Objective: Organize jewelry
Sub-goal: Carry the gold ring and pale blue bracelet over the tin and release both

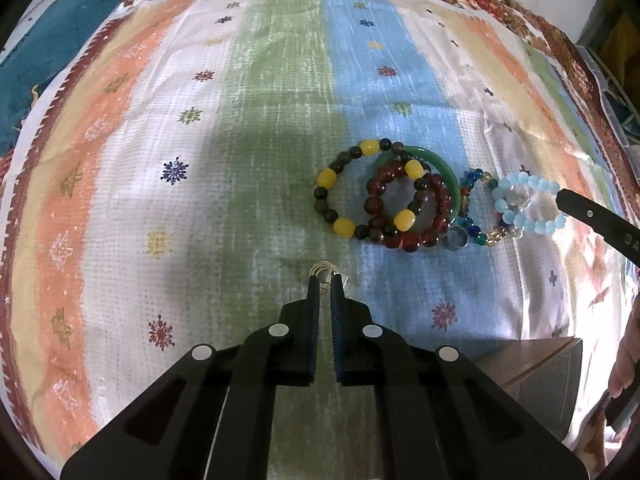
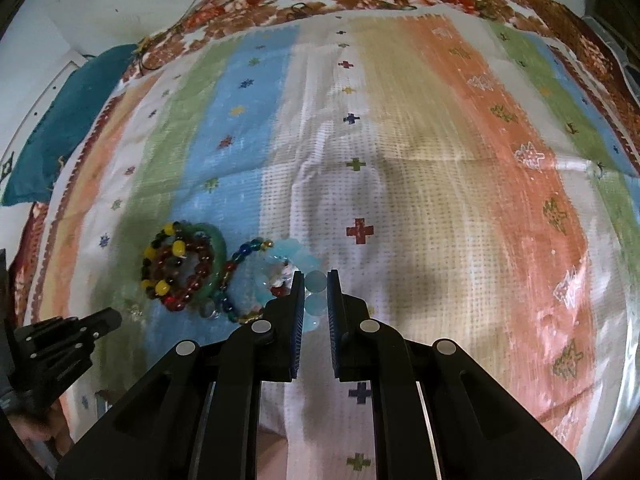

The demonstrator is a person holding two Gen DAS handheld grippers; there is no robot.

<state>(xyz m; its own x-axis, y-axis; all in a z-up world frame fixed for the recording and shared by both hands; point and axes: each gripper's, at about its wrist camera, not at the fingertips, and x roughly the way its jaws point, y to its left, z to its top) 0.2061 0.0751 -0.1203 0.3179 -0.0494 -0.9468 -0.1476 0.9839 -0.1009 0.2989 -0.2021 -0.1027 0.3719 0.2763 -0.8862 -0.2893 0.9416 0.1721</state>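
- Our left hand-held gripper (image 1: 325, 277) is clenched on a small piece of thin silvery wire jewelry (image 1: 323, 269), which sticks out just past its tips above the striped cloth (image 1: 256, 128); we cannot tell exactly what kind of piece it is.
- Our right hand-held gripper (image 2: 316, 280) is grasping the light blue bead bracelet (image 2: 314, 292), with pale beads pinched between its blue pads (image 2: 297, 320).
- In the left wrist view that same light blue bracelet (image 1: 528, 200) reaches to the tip of the right gripper's dark finger at the right edge.
- The rest of the jewelry sits together on the blue stripe of the cloth, to the right of our left gripper.
- There, a bracelet of dark and yellow beads (image 1: 340, 188) overlaps a dark red bead bracelet (image 1: 404, 208), and both lie across a green bangle (image 1: 440, 164).
- Just beside the bangle lies a multicolored glass bead bracelet (image 1: 476, 208), touching the light blue one.
- A small metal ring (image 1: 458, 238) rests at the near edge of the pile, against the red beads.
- A teal fabric (image 1: 52, 52) lies at the far left edge of the cloth.
- The right wrist view is slightly blurred.
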